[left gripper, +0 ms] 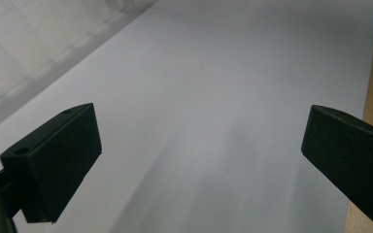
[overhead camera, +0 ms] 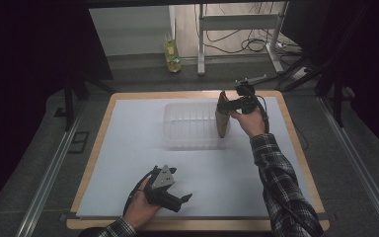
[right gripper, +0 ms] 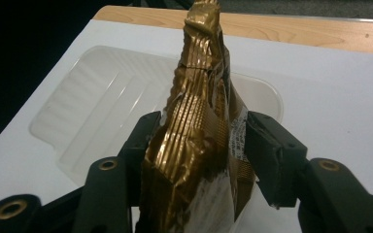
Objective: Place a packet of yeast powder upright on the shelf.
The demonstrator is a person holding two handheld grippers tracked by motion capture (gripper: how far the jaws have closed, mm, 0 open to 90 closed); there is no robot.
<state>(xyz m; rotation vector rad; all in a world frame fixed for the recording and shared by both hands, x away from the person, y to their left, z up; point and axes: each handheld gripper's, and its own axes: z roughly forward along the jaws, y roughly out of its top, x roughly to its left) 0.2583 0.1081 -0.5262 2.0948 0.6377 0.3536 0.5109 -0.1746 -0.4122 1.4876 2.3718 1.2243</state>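
Tongs first, nearest the person: the left tongs (overhead camera: pixel 185 199) are lying low over the near part of the bench (overhead camera: pixel 296 148), cradled in the left hand (overhead camera: pixel 140 207), with their grey three-cornered plate facing up. In the left gripper view their two black jaws are standing wide apart with nothing between them — just the white sheet (left gripper: pixel 223 97) that is covering the bench, and a strip of the wooden edge at the right of that view.

Farther off, the right tongs (overhead camera: pixel 225 105) are reaching over the far right part of the sheet, gripped by the right hand (overhead camera: pixel 249 121) at the end of a plaid sleeve (overhead camera: pixel 276 177). A gold foil packet (right gripper: pixel 194 141) is standing upright between their jaws, its crimped top pointing up. In the right gripper view the left jaw is lying against the crumpled foil, while the right jaw is sitting just beside the packet with a sliver of gap showing — so the jaws are standing partly open around the packet rather than pinching it.

The packet is sitting at the right end of a clear plastic tray (overhead camera: pixel 190 126), which is resting on the sheet at the middle of the far half; whether its lower end is touching the tray I cannot tell.

Beyond the bench, a yellowish bottle (overhead camera: pixel 171 54) is standing on the floor beside a white metal frame (overhead camera: pixel 237 22).
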